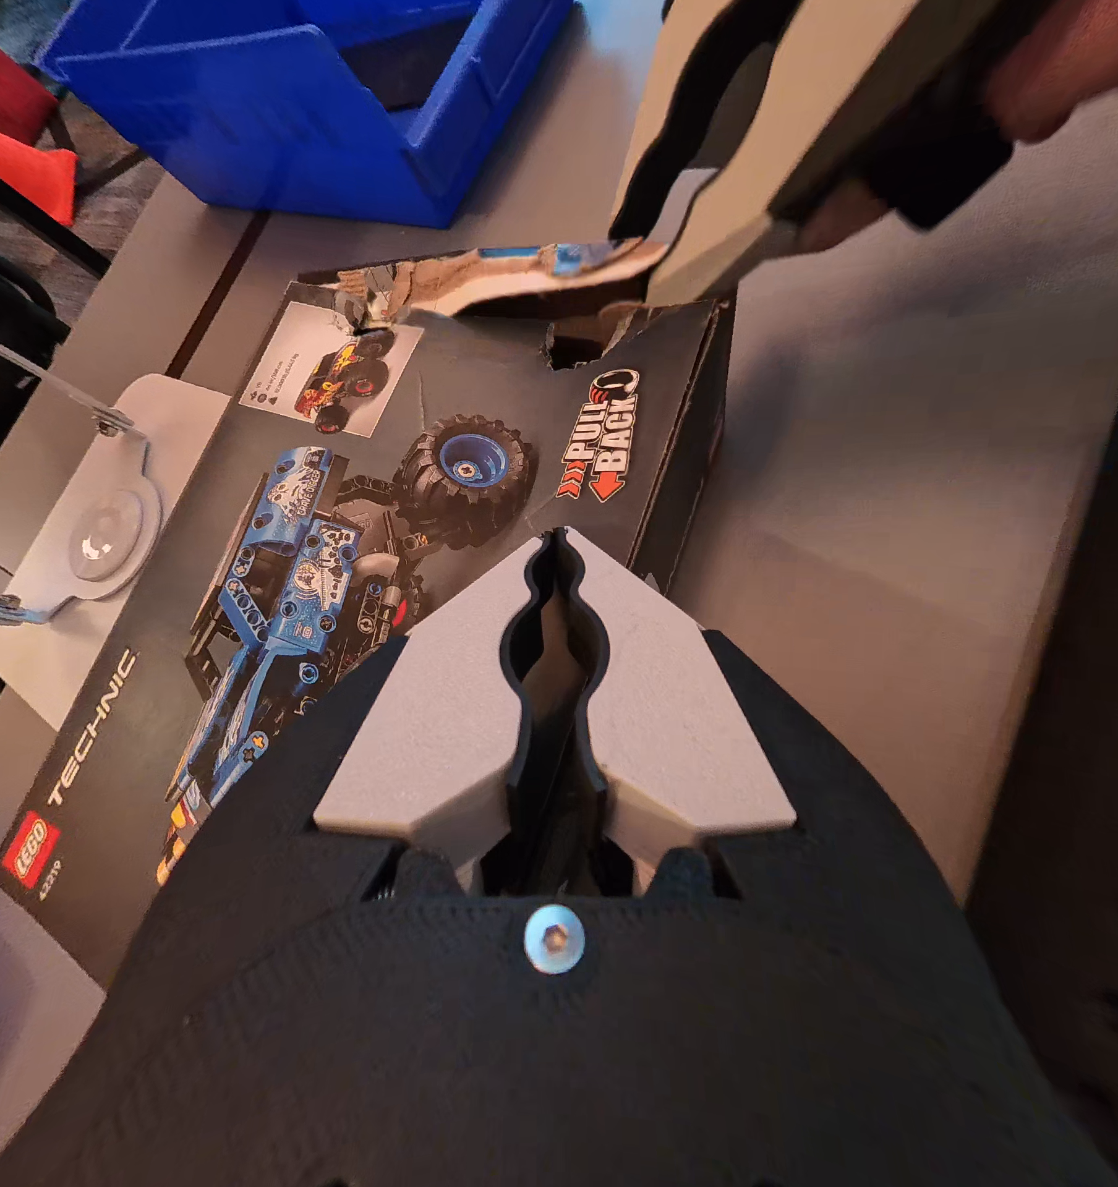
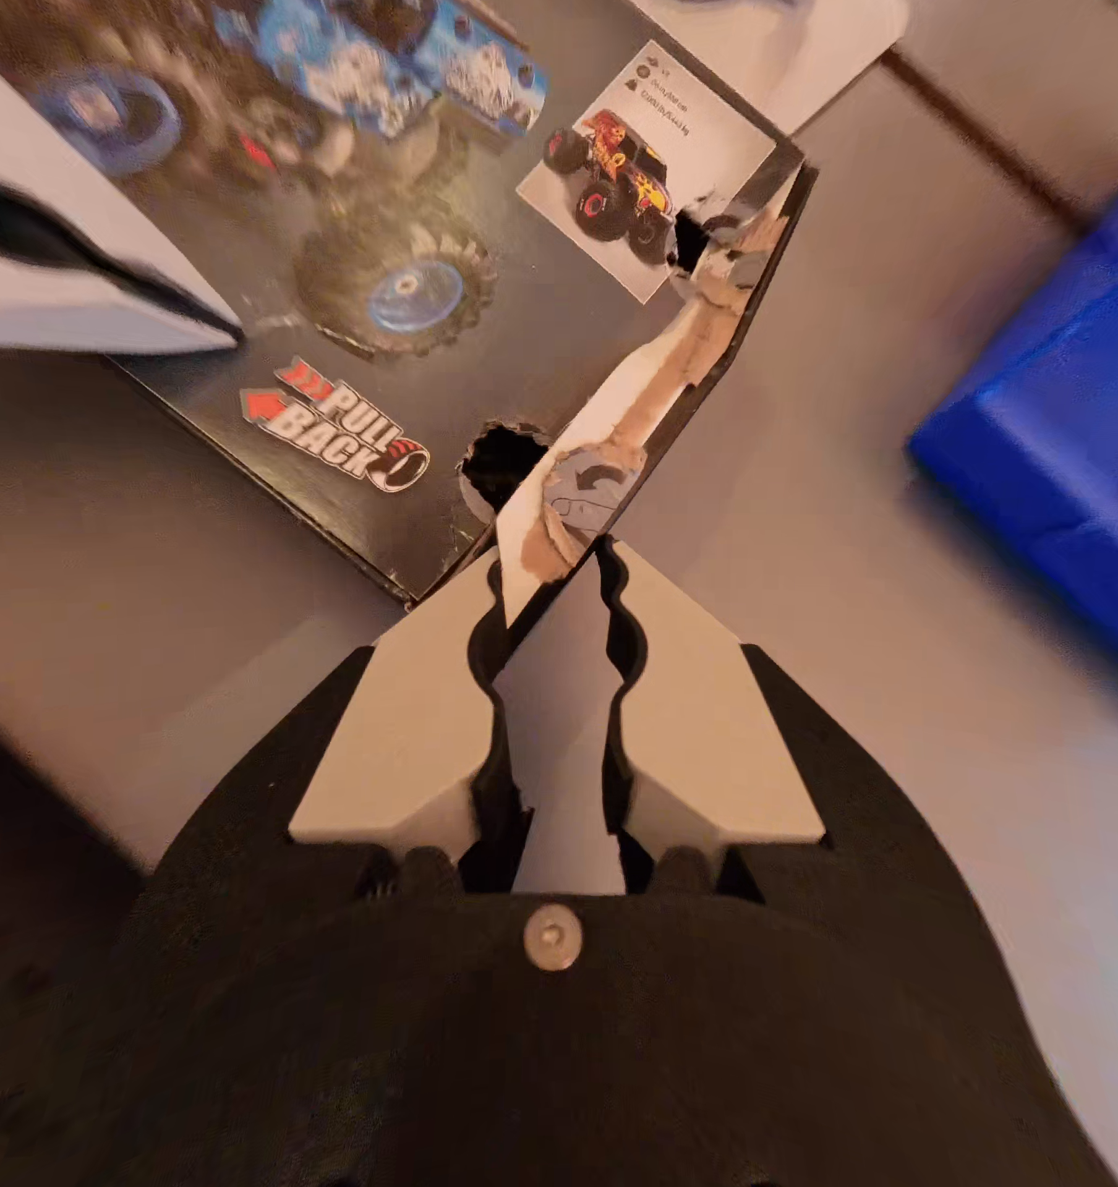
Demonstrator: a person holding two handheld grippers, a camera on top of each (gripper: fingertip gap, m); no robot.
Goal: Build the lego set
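A: The lego box [image 1: 479, 449] lies flat on our grey table [image 1: 865, 449], dark printed face up. Our left gripper [image 1: 555, 536] sits at the box's near edge with its tips pressed together; whether it pinches the cardboard, we cannot tell.

B: Our right gripper [image 2: 547, 559] has its jaws narrowly parted around the torn flap [image 2: 614, 411] at the box's far end; the strip lies between the fingers, touching the left one, but the right finger stands clear of it.

A: In the left wrist view we see that flap peeled up, brown cardboard showing, with two ragged holes below it.

B: On containers: the blue bin [image 1: 274, 109] stands beyond the box, far left. What it holds we cannot make out. The box's inside is dark through the holes.

A: The box's long axis runs from near left to far right in the left wrist view, torn end away from us. A grey plate with a clear dome [image 1: 103, 533] lies just beside its left side.
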